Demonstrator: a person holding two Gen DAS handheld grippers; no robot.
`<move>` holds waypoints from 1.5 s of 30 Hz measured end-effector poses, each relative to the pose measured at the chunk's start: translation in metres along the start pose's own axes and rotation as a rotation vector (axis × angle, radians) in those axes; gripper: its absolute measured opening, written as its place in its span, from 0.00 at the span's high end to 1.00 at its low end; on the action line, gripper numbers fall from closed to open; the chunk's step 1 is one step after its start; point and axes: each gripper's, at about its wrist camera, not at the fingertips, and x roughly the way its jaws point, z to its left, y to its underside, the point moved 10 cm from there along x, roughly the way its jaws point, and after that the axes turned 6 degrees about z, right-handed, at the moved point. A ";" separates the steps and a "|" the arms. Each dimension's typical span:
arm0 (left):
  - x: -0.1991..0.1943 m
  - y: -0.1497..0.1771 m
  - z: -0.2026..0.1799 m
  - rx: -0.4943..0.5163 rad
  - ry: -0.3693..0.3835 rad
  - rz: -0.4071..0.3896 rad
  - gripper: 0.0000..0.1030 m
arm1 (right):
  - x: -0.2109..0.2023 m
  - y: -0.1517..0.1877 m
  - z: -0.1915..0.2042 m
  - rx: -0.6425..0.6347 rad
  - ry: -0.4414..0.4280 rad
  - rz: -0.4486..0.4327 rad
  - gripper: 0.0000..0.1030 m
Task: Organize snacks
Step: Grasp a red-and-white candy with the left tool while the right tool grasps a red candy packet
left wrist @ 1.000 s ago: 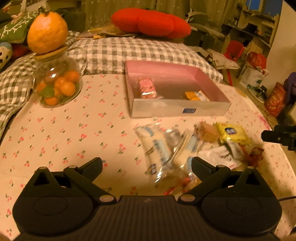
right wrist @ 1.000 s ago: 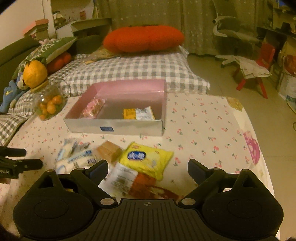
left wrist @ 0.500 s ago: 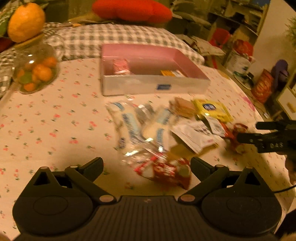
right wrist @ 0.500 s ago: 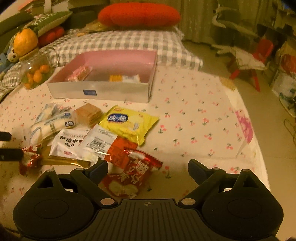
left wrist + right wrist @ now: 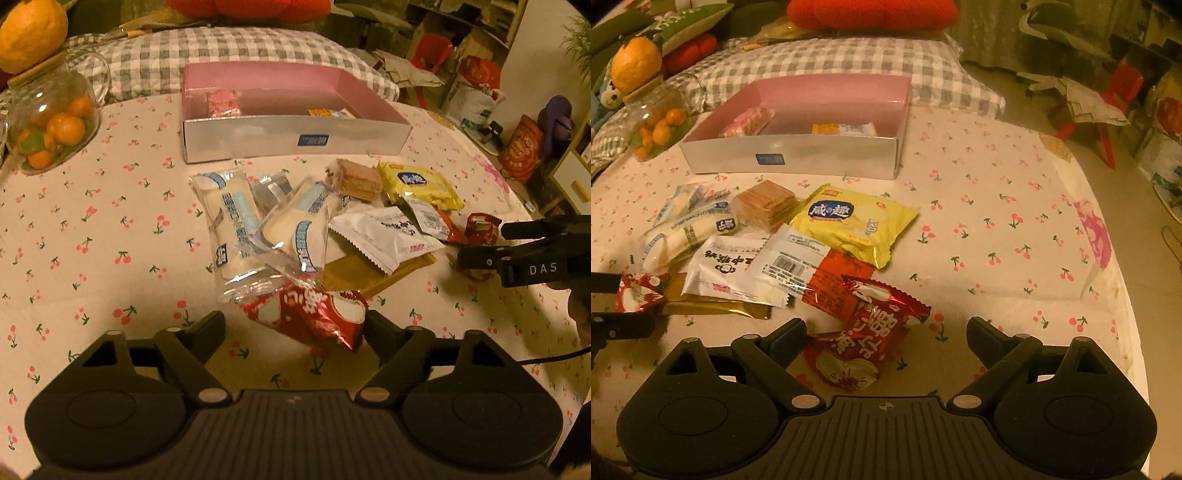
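Note:
A pile of snack packets lies on the cherry-print tablecloth in front of a pink-lined box that holds a pink packet and an orange-and-white one. My left gripper points down at the pile's near edge. Its jaws are closing, with a red packet between them and a small gap still showing on the left side. My right gripper is open over a second red packet, which lies nearer its left finger. In the left wrist view the right gripper straddles that packet.
The pile holds white-and-blue packets, a wafer block, a yellow packet, a white packet and a gold one. A glass jar of small oranges stands far left. A checked cushion lies behind the box. The table edge curves on the right.
Both grippers have sunk toward the pile, and a red packet has come between each pair of fingers. The left gripper's fingers have drawn closer together.

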 end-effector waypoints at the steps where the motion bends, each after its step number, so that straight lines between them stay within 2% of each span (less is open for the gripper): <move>1: 0.000 0.000 0.000 0.002 0.001 0.001 0.28 | 0.000 0.000 0.000 0.000 -0.001 0.001 0.08; 5: -0.002 0.001 -0.002 0.017 0.008 0.005 0.40 | 0.001 0.000 0.000 -0.001 0.003 0.002 0.08; 10: -0.003 0.003 -0.001 0.046 0.001 0.033 0.66 | 0.000 -0.001 -0.001 0.001 0.012 0.001 0.10; 13: -0.004 0.003 0.004 0.058 -0.024 0.057 0.75 | 0.000 -0.001 -0.002 0.000 0.020 0.002 0.13; 16: -0.006 0.004 0.010 0.047 -0.026 0.074 0.82 | -0.001 0.000 -0.003 0.012 0.017 0.016 0.20; 18: -0.007 0.006 0.014 0.037 -0.026 0.086 0.84 | -0.001 0.001 -0.004 0.017 0.011 0.025 0.31; 19: -0.008 0.006 0.016 0.035 -0.028 0.092 0.84 | -0.001 0.001 -0.004 0.020 0.007 0.029 0.33; 21: -0.009 0.008 0.021 0.031 -0.033 0.103 0.84 | -0.002 0.002 -0.003 0.019 -0.003 0.034 0.46; 23: -0.010 0.009 0.025 0.023 -0.037 0.112 0.86 | -0.002 0.002 -0.002 0.015 -0.004 0.038 0.50; 25: -0.011 0.009 0.029 0.012 -0.040 0.119 0.89 | -0.002 0.003 0.000 0.005 -0.003 0.045 0.58; 29: -0.013 0.009 0.033 -0.012 -0.022 0.132 0.87 | -0.003 0.003 0.002 -0.012 0.000 0.048 0.61; 32: -0.014 0.009 0.028 0.003 0.019 0.136 0.57 | -0.005 0.003 0.004 -0.026 0.005 0.049 0.62; 33: -0.015 0.009 0.025 0.018 0.028 0.134 0.42 | -0.006 0.003 0.004 -0.027 0.004 0.051 0.62; 34: -0.016 0.008 0.022 0.031 0.027 0.127 0.32 | -0.006 0.003 0.004 -0.025 0.002 0.055 0.62; 38: -0.011 0.010 0.010 0.075 0.034 0.145 0.31 | -0.007 0.005 0.002 -0.013 -0.014 0.078 0.63; 43: -0.006 0.010 0.010 0.055 0.038 0.155 0.31 | -0.006 0.007 0.000 0.011 -0.037 0.102 0.58; 45: -0.006 0.008 0.013 0.021 0.048 0.152 0.31 | -0.005 0.006 0.000 0.014 -0.043 0.099 0.52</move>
